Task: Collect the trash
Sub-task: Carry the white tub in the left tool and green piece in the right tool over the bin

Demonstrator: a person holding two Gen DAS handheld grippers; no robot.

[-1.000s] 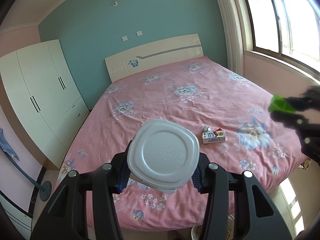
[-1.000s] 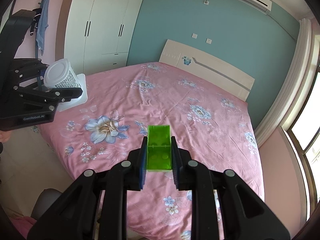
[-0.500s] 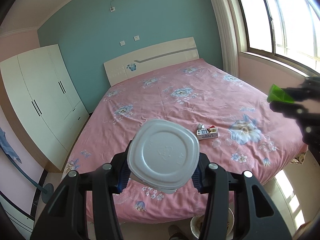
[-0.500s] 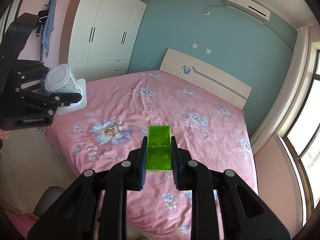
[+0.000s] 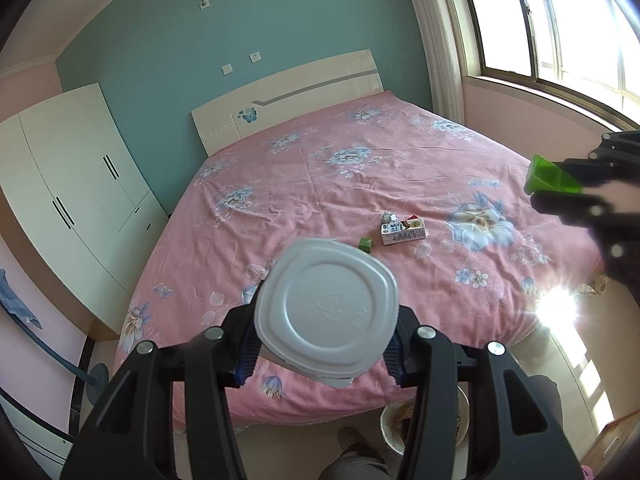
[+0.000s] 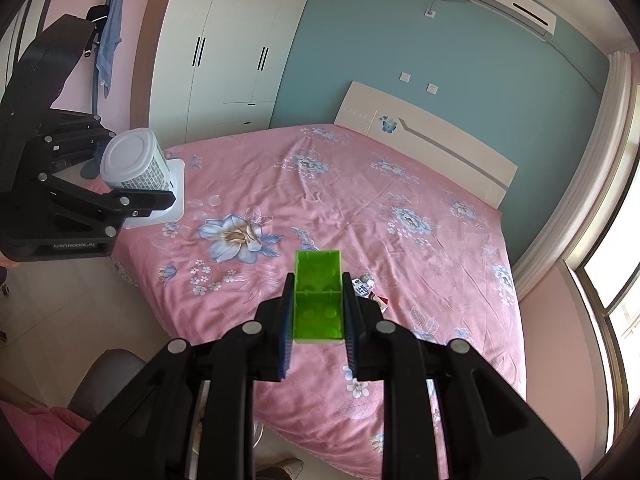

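My left gripper [image 5: 324, 332] is shut on a white lattice basket [image 5: 326, 308], held sideways with its flat base facing the camera. The right wrist view shows the same basket [image 6: 132, 164] at the far left, above the bed's corner. My right gripper [image 6: 318, 312] is shut on a hollow green brick [image 6: 318, 296], which also shows at the right edge of the left wrist view [image 5: 550, 178]. On the pink floral bed [image 5: 320, 168] lie a small carton [image 5: 402, 232], a little green cube [image 5: 365, 244] and a crumpled scrap [image 5: 388, 216]. The right fingers partly hide the carton [image 6: 366, 286].
A round bin [image 5: 396, 420] stands on the floor at the foot of the bed, behind my left fingers. The person's shoe [image 5: 352, 440] is beside it. A white wardrobe [image 5: 68, 184] lines the left wall. A window [image 5: 560, 20] is on the right.
Both grippers have drawn back from the bed with their loads still held. The green cube beside the carton and the floor bin have come into the left wrist view.
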